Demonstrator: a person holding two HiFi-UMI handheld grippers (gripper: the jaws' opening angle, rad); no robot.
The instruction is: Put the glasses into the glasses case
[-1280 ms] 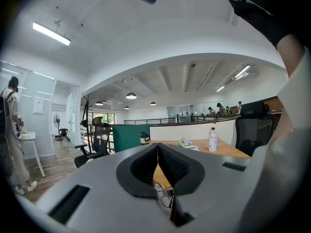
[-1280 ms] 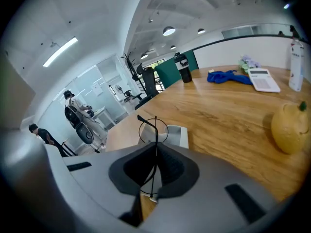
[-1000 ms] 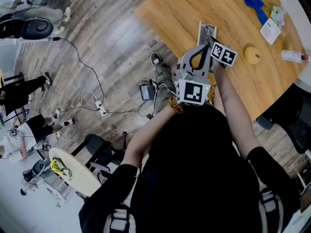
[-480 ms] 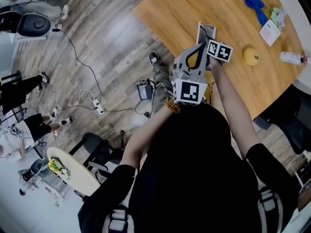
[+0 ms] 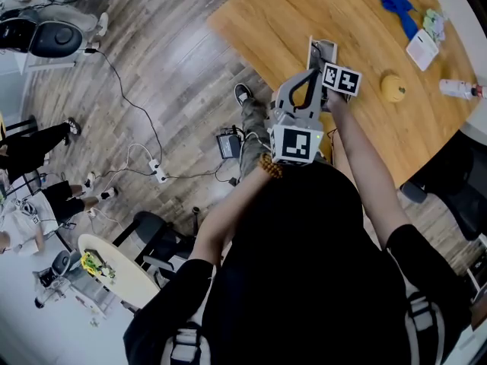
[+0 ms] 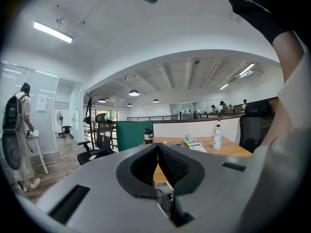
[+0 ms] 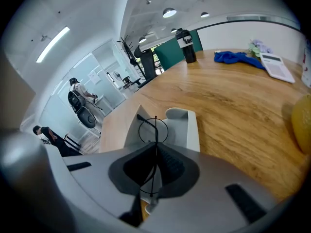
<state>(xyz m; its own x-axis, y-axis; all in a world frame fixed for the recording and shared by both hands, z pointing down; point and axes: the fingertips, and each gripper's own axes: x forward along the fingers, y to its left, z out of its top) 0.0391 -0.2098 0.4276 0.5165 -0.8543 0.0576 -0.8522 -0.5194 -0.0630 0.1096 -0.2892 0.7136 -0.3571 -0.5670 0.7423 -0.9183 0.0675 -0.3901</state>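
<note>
While the left tool [image 6: 157, 147] sits closed, the right tool [image 7: 155, 147] pinches glasses [image 7: 156, 125] over the case [image 7: 188, 127].

Black glasses [image 7: 155, 123], white case [image 7: 188, 128], wood-grain table [image 7: 233, 106]

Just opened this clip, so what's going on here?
A person stands at a wooden table with a gripper in each hand. The right gripper is shut on thin wire-rimmed glasses and points down at the open glasses case lying on the table. The glasses are not yet released into it. The left gripper is shut with nothing between its jaws and points level.
</note>
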